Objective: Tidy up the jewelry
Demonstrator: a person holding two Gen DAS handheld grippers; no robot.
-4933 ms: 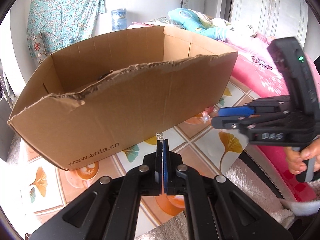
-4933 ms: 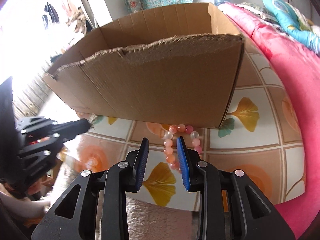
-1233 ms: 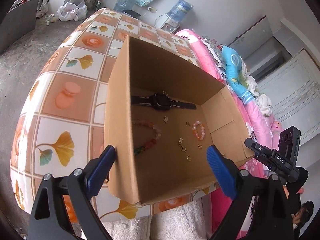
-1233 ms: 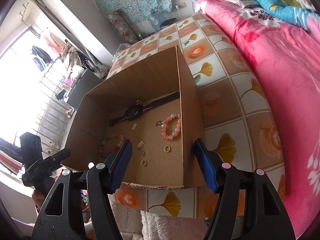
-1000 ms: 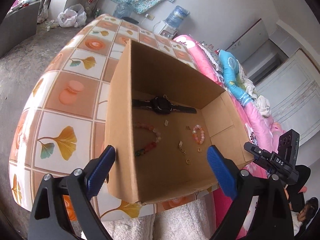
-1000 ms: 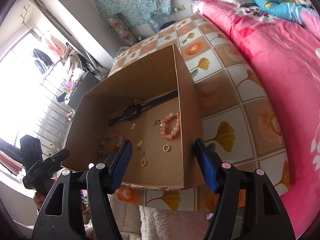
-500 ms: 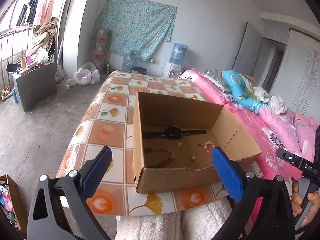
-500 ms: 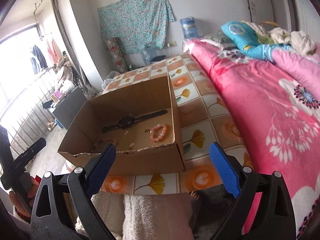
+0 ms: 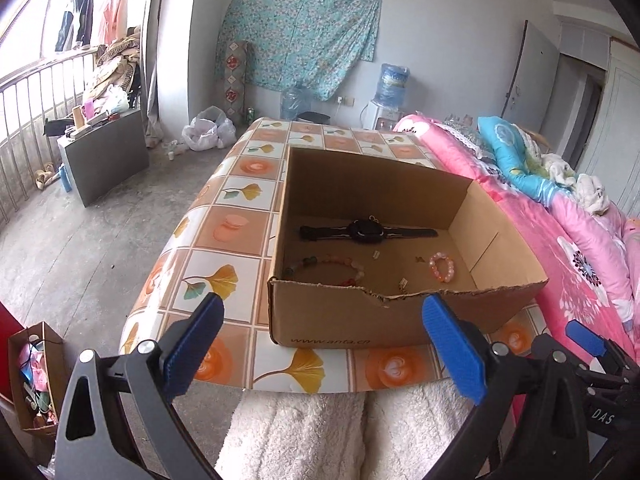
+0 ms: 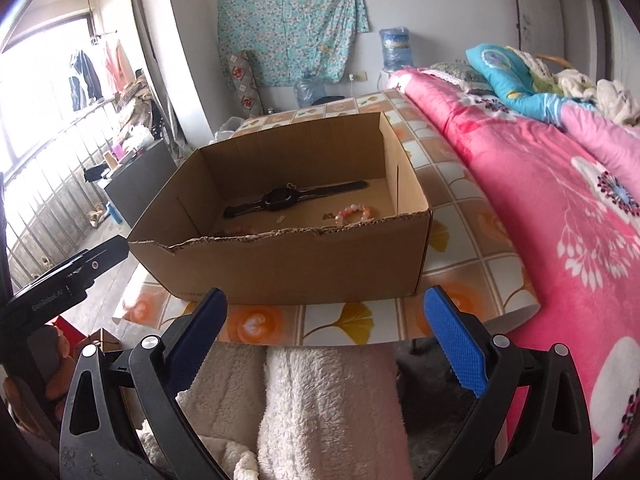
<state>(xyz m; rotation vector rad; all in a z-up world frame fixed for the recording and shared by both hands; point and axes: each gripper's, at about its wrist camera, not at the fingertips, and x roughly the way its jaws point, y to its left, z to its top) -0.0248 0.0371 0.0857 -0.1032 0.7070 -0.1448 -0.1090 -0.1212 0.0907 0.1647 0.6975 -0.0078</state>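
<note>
The torn front wall of the cardboard box (image 10: 296, 264) hides most of the multicoloured bead bracelet (image 9: 326, 266) in the right wrist view, the small trinkets (image 9: 403, 282) on the box floor are too tiny to identify, and both views' edges crop each tool's handles.

Black plastic left gripper (image 9: 324, 340) and right gripper (image 10: 326, 330) carry ribbed blue pads (image 9: 454, 350), silver screws (image 10: 150, 342); fluffy cream trouser legs (image 10: 328, 408) below.

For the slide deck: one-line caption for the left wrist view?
Open left gripper before a cardboard box holding a black watch and beaded bracelets.
</note>
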